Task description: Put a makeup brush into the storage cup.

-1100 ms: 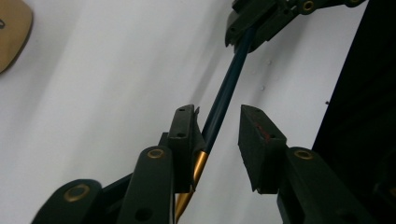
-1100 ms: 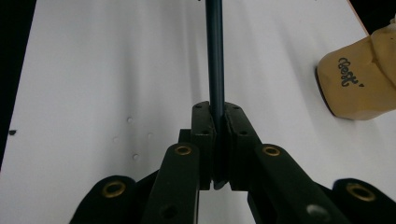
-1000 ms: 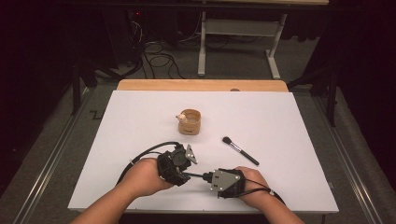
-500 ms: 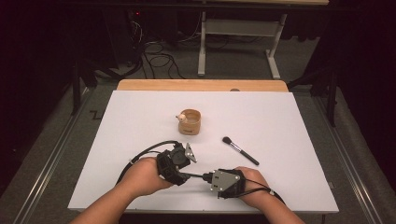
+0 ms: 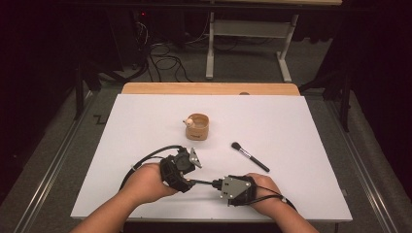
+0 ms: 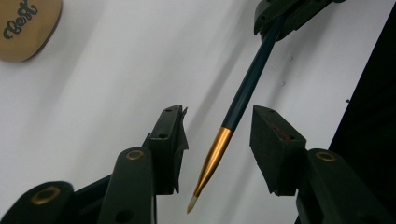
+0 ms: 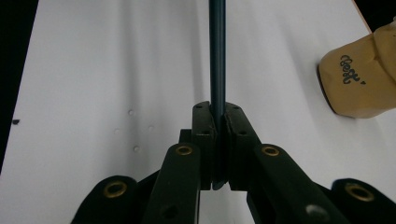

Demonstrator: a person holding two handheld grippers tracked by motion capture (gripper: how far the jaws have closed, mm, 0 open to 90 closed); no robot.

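Note:
A thin brush [image 6: 243, 93] with a dark blue handle, gold ferrule and pale tip spans the gap between my two grippers low over the white table. My right gripper [image 7: 218, 109] is shut on the brush handle [image 7: 217, 46]. The brush's gold end hangs between the jaws of my left gripper [image 6: 218, 114], which have just been opening; neither pad touches it. From above, the left gripper [image 5: 190, 180] and right gripper [image 5: 217, 184] face each other near the front edge, with the brush [image 5: 204, 182] between them.
A small wooden cup [image 5: 197, 127] holding something pale stands mid-table, beyond the grippers. A black makeup brush [image 5: 249, 156] lies to its right. The white tabletop [image 5: 291, 121] ends in a wooden strip at the back; cables and a desk frame sit on the floor beyond.

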